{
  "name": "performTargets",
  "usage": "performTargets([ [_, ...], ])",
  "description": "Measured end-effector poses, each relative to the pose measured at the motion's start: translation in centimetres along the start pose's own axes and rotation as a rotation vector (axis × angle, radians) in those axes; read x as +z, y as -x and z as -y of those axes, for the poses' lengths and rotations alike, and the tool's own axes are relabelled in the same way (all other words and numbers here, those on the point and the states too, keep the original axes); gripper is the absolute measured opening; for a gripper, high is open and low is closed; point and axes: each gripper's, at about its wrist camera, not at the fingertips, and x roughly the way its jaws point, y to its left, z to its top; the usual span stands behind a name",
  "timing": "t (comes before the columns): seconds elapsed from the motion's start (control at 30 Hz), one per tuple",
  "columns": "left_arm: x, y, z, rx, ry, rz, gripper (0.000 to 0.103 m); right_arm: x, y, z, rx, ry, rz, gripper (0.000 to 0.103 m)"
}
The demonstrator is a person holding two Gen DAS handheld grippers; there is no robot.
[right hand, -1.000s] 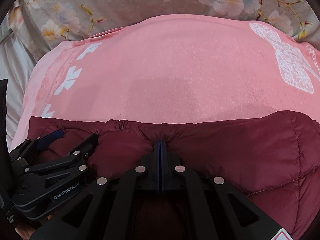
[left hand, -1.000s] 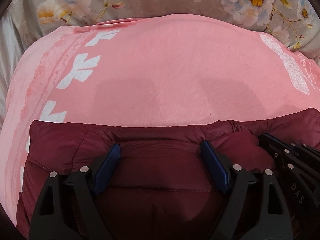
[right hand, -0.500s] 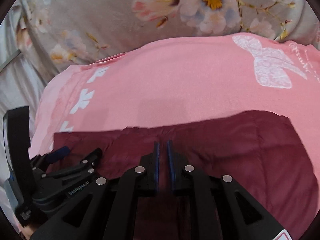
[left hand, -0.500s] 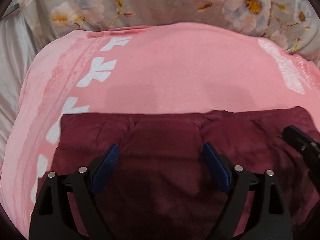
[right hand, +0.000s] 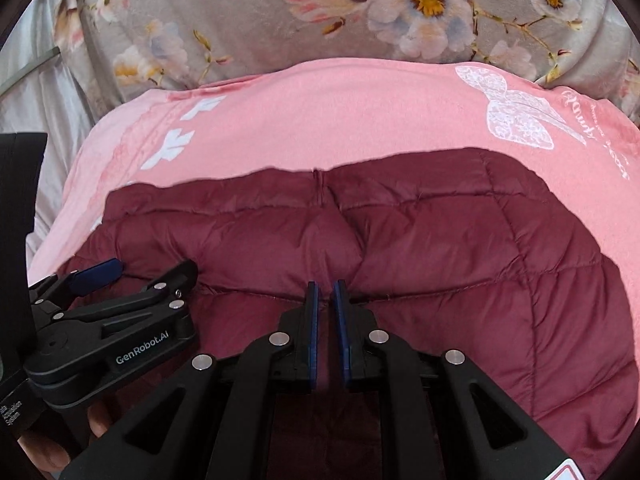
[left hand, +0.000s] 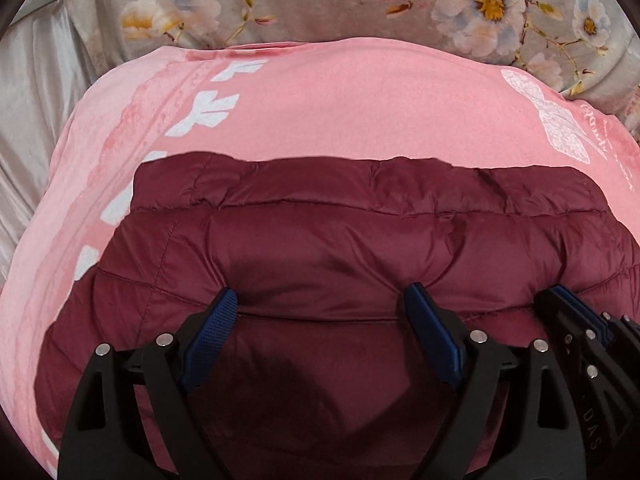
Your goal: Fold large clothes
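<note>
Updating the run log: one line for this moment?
left gripper: open over jacket | right gripper: slightly open, on jacket | jacket on pink sheet

Ahead of both tongs, the quilted maroon jacket point(left hand: 360, 240) fills the near ground, its puffed fold rising against the fingertips; beyond its far edge lies a broad bare band of pink blanket point(left hand: 352, 112), open to passage; farther ahead the floral pillow point(right hand: 280, 20) rises as a soft barrier; to the right gripper point(right hand: 325, 292)'s left, the left gripper point(right hand: 136, 276) lies close alongside, blocking sideways travel; the left gripper's wide-spread fingers bracket a free gap over the jacket.
</note>
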Motion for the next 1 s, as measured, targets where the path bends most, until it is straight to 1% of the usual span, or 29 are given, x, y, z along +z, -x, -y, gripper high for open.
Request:
performTargets([
  [0.3,-1.0,-0.7,0.5,0.026,0.000,0.036,0.091,-0.6,-0.7,-0.2,-0.029,0.025,0.003,0.011],
  [0.5,-1.1,-0.7,0.6,0.029,-0.001,0.036,0.095,-0.6,-0.9,0.3,-0.005,0.002,0.000,0.011],
  [0.7,-1.0,-0.7,0.7,0.045,-0.004,0.040,0.096,-0.6,-0.9,0.6,0.008,-0.007,-0.001,0.011],
  [1.0,-1.0,-0.8,0.7,0.047,-0.002,0.038,0.098,-0.5,-1.1,1.2,0.053,-0.043,-0.002,0.012],
])
